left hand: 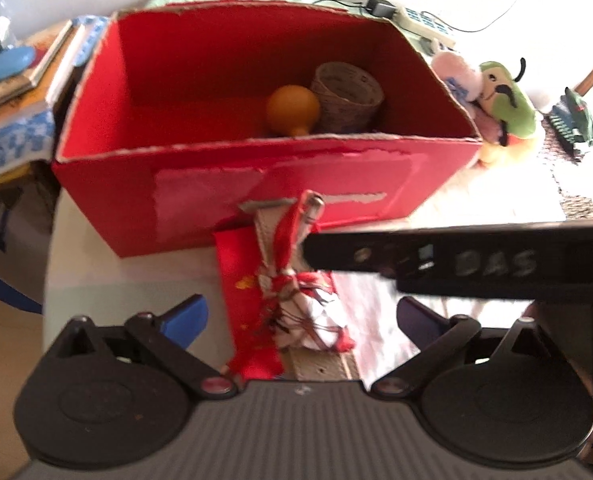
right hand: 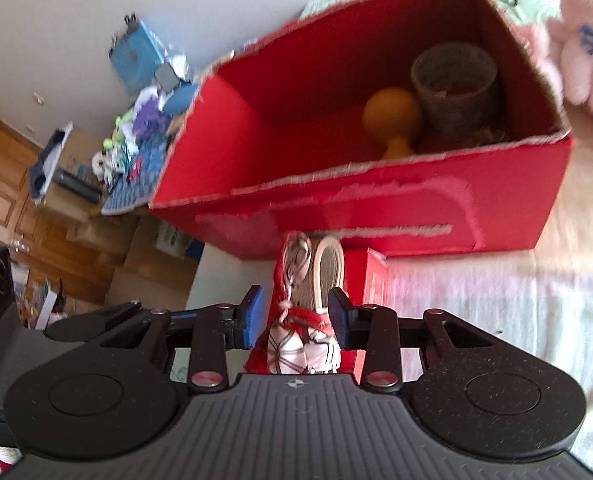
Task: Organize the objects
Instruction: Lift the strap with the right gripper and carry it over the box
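Blue-padded right gripper (right hand: 296, 312) clamps a red-and-white cloth bundle (right hand: 304, 344) near the open red cardboard box (left hand: 256, 184), while the left gripper (left hand: 302, 316) gapes wide, empty.

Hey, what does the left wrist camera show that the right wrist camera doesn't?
Only the left wrist view shows the green plush toy right of the box and the open left gripper.

Only the right wrist view shows the wooden cabinet, stacked cardboard boxes, and the right gripper closed around the red-and-white cloth bundle.

Both show the red cardboard box holding an orange gourd and a woven basket, plus a pink plush toy.
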`<state>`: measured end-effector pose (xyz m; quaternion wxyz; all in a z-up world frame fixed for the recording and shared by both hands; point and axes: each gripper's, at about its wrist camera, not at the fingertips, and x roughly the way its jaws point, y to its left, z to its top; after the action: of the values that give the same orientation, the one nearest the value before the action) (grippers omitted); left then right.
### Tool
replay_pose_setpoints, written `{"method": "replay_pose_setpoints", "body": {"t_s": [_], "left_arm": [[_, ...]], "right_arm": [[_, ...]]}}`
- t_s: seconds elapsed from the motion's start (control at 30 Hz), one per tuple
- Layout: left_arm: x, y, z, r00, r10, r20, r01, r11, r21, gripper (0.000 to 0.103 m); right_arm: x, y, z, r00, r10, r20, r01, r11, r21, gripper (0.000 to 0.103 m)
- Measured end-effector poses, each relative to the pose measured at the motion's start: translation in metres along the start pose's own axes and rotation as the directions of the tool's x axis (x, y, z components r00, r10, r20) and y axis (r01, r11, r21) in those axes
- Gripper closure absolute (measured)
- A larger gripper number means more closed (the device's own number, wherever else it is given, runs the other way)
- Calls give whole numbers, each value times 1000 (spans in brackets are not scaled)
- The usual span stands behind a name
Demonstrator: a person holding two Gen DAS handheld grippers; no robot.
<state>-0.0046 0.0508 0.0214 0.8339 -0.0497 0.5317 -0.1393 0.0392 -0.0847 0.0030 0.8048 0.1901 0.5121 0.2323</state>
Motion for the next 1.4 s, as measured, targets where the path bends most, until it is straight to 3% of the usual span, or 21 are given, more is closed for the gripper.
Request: {"method": "replay_pose_setpoints", "body": {"t_s": [0.23, 0.5, 0.73, 0.97, 1.03, 1.17, 1.4], "left_arm": [[7, -2, 1, 999, -39, -30, 39, 999, 1, 21], [13, 1, 2, 998, -43, -53, 43, 999, 4, 26], [15, 2, 2, 997, -51, -51, 52, 998, 17, 38], [18, 5, 1, 998, -41, -45, 42, 999, 25, 43], [21, 5, 1, 998, -32, -48, 34, 999, 26, 43], [25, 2, -1, 999, -12, -53, 15, 999, 39, 43], [17, -10, 0, 998, -28, -54, 33, 994, 103, 49]], "right_arm": [[13, -2, 0, 999, -19, -51, 19, 1000, 9, 64], [18, -8, -1, 997, 2, -71, 0, 1000, 26, 55], [16, -7, -3, 997, 18, -78, -17, 1000, 10, 55], [21, -2, -2, 997, 8, -82, -11, 999, -37, 54], [26, -6, -2, 993, 36, -110, -37, 999, -14, 55], [24, -7, -3, 991, 50, -121, -51, 999, -8, 67], [0, -14, -6, 994, 51, -95, -52, 999, -6, 70]]}}
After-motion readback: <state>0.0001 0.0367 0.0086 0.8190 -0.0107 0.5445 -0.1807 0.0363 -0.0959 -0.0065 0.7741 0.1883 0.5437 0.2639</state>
